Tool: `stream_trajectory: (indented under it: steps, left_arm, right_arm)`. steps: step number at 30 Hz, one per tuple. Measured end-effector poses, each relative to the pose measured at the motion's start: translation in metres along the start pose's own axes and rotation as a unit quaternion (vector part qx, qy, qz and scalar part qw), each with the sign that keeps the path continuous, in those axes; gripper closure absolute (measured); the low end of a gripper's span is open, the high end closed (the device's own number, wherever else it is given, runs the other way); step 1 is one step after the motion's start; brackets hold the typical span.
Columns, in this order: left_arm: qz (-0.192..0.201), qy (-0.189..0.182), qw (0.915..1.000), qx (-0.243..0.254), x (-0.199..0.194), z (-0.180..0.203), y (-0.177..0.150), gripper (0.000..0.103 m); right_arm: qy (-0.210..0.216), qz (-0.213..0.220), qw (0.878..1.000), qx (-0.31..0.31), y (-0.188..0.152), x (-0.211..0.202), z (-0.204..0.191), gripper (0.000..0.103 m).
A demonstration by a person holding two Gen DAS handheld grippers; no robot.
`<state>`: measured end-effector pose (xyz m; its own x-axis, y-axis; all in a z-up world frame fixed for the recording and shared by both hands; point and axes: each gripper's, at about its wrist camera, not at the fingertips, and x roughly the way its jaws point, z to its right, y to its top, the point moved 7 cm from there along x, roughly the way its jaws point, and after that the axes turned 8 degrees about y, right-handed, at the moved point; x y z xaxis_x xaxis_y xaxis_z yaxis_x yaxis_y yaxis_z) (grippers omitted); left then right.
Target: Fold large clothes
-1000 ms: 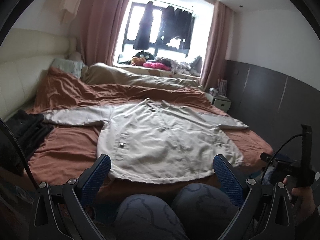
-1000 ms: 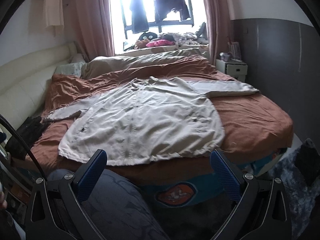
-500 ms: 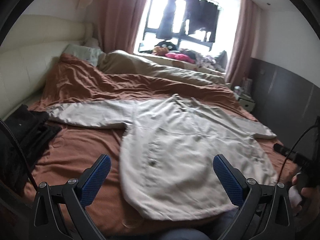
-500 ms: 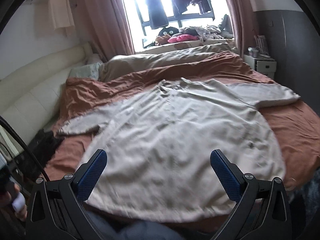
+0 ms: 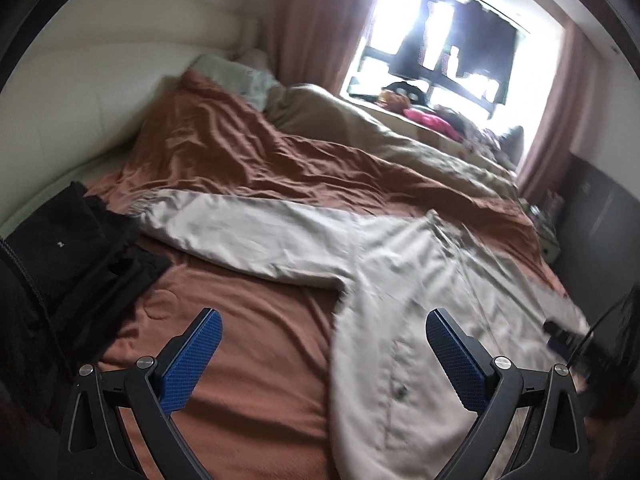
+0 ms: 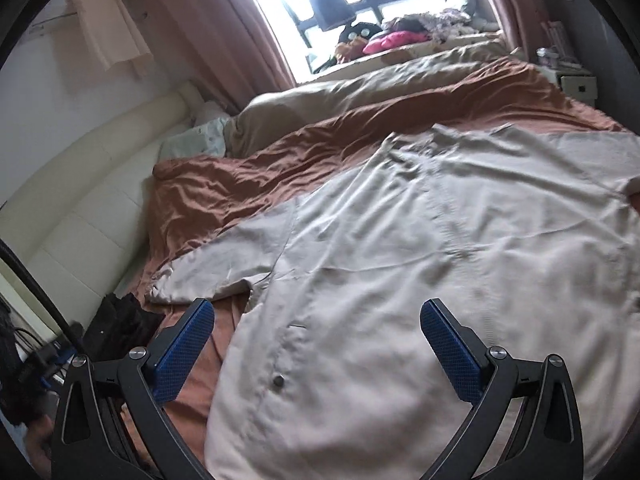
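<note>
Beige jacket (image 6: 420, 280) lies flat on the rust bed cover (image 5: 248, 168), collar toward the window, hem toward us, sleeves out sideways. Left hand-held gripper (image 5: 322, 344) and right hand-held gripper (image 6: 318, 332): both spread apart, holding nothing. Since half a second ago, both have closed in over the jacket.
</note>
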<state>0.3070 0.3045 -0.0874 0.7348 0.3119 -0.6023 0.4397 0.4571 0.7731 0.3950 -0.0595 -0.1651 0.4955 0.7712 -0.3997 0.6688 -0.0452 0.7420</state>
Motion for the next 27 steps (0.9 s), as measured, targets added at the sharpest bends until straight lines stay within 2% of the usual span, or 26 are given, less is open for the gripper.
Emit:
stream_trajectory:
  steps: [5,6,8,10,13,15,17,20,27]
  left_arm:
    - [0.003,0.022,0.9996,-0.017,0.021,-0.029,0.031,0.008]
    - [0.000,0.024,0.9994,-0.024,0.029,-0.035,0.038,0.010]
    - [-0.012,0.025,0.9988,-0.041,0.043,-0.045,0.047,0.020]
    - [-0.023,0.026,0.9979,-0.055,0.057,-0.054,0.053,0.024]
    - [-0.032,0.044,0.9967,-0.060,0.080,-0.064,0.061,0.024]
    - [-0.042,0.054,0.9957,-0.063,0.098,-0.071,0.064,0.026]
    - [-0.052,0.063,0.9944,-0.066,0.115,-0.076,0.065,0.033]
    - [-0.072,0.074,0.9917,-0.077,0.142,-0.083,0.064,0.036]
    - [-0.114,0.123,0.9810,-0.097,0.206,-0.107,0.052,0.042]
  right_arm:
    - [0.011,-0.022,1.000,0.019,0.006,0.047,0.005,0.005]
    - [0.013,-0.024,0.999,0.023,0.008,0.053,0.004,0.008]
    - [0.004,-0.035,0.999,0.025,0.011,0.070,0.004,0.014]
    - [0.007,-0.054,0.998,0.032,0.011,0.088,0.005,0.025]
    - [0.007,-0.068,0.997,0.047,0.017,0.108,0.004,0.026]
    - [0.008,-0.071,0.996,0.054,0.022,0.116,0.005,0.028]
    - [0.011,-0.070,0.996,0.062,0.028,0.124,0.007,0.029]
    - [0.019,-0.067,0.995,0.071,0.034,0.139,0.008,0.033]
    - [0.037,-0.086,0.992,0.090,0.035,0.193,0.007,0.056]
